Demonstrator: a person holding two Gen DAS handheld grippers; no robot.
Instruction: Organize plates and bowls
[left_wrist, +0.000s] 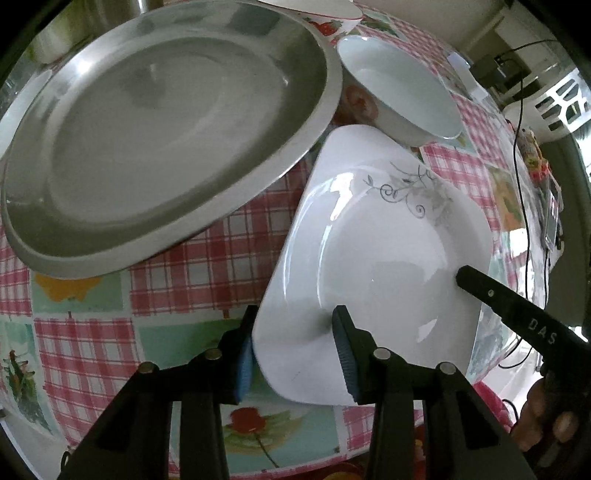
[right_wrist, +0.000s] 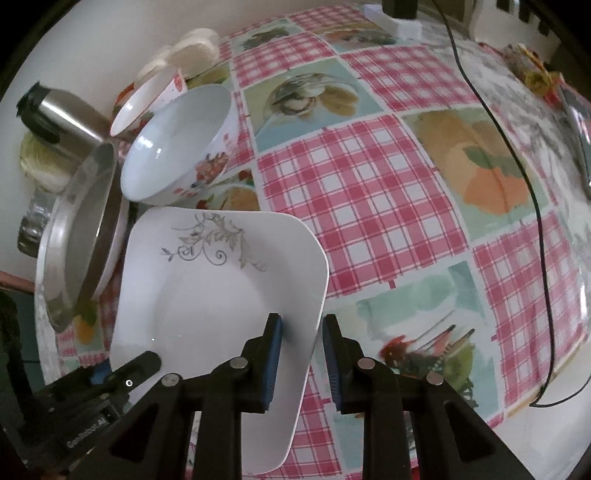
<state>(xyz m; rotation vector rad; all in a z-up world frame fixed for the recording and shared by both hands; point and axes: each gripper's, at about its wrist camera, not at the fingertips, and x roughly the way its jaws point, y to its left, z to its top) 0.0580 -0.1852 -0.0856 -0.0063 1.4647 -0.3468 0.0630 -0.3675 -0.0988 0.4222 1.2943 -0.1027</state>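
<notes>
Item: square plate (left_wrist: 373, 258), white with a grey scroll motif, held between both grippers above the checked worktop (left_wrist: 207, 266).

Left gripper (left_wrist: 295, 350): fingers (left_wrist: 345, 354) set either side of the plate's near-left rim, one over the face and one outside the edge; they appear to grip it, though contact under the plate is hidden.

Right gripper (right_wrist: 301, 362): fingers (right_wrist: 273, 362) straddle the plate's right rim, closed down on it as far as can be seen.

Nearby: steel plate (left_wrist: 159, 125), just left of the square plate, its rim near the square plate's corner; white bowl (left_wrist: 399, 85), touching or nearly touching the far corner; a second, red-patterned bowl (right_wrist: 147, 99) behind; a steel flask (right_wrist: 62, 110) at the wall.

Step in hand: carrying the square plate, probably toward the steel plate for stacking.

Next move calls for: both hands travelling together, plate kept level, clearing the bowl and steel rim, then both letting go together.
</notes>
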